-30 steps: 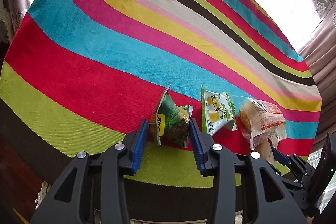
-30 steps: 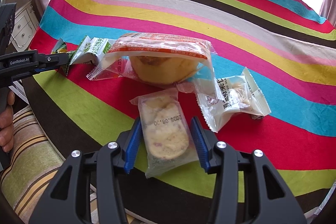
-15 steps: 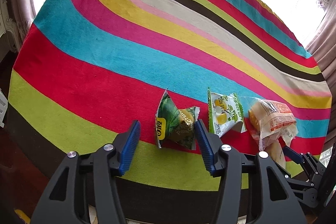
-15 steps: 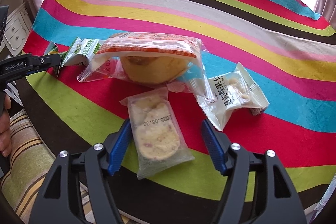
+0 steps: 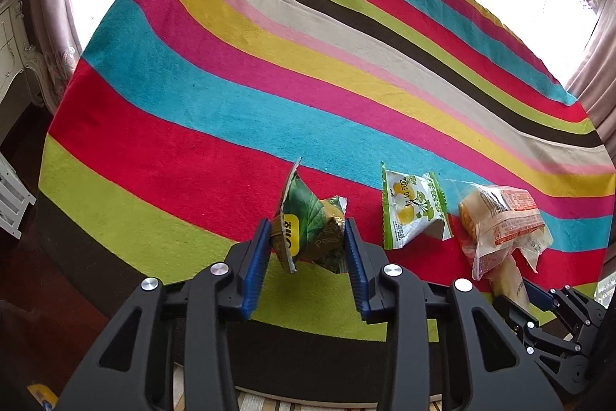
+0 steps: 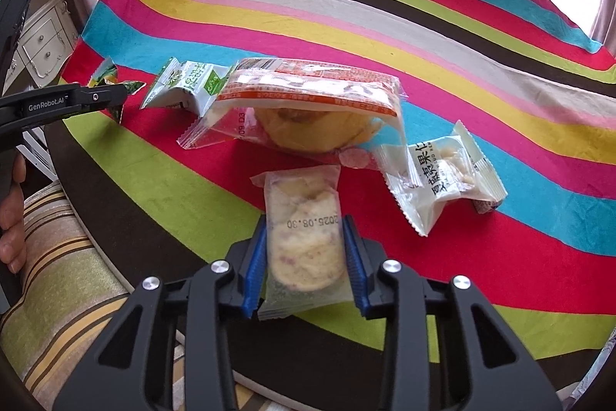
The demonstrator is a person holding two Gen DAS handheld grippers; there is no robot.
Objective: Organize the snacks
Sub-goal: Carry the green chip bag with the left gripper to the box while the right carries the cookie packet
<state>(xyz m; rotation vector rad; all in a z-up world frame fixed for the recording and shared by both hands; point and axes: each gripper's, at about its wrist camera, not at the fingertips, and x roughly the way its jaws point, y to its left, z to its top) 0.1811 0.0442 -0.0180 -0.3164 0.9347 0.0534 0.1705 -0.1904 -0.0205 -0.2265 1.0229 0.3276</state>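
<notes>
My left gripper (image 5: 306, 241) is shut on a dark green snack packet (image 5: 308, 226), held tilted at the near edge of the striped table. My right gripper (image 6: 304, 249) is shut on a clear cookie packet (image 6: 304, 241) dated 2025.08.30. A light green and white packet (image 5: 412, 210) lies right of the dark green one; it also shows in the right wrist view (image 6: 188, 85). A large clear bread bag with orange print (image 6: 308, 110) lies behind the cookie packet. A white nut packet (image 6: 439, 172) lies to its right.
The round table wears a striped cloth (image 5: 269, 64) with its near edge just under both grippers. A striped chair cushion (image 6: 65, 287) sits below left. A white cabinet (image 6: 42, 41) stands at far left. Curtains (image 5: 593, 83) hang at the right.
Both grippers opened half a second ago and have closed again, the left on the dark green packet, the right on the cookie packet. Both moved in closer.
</notes>
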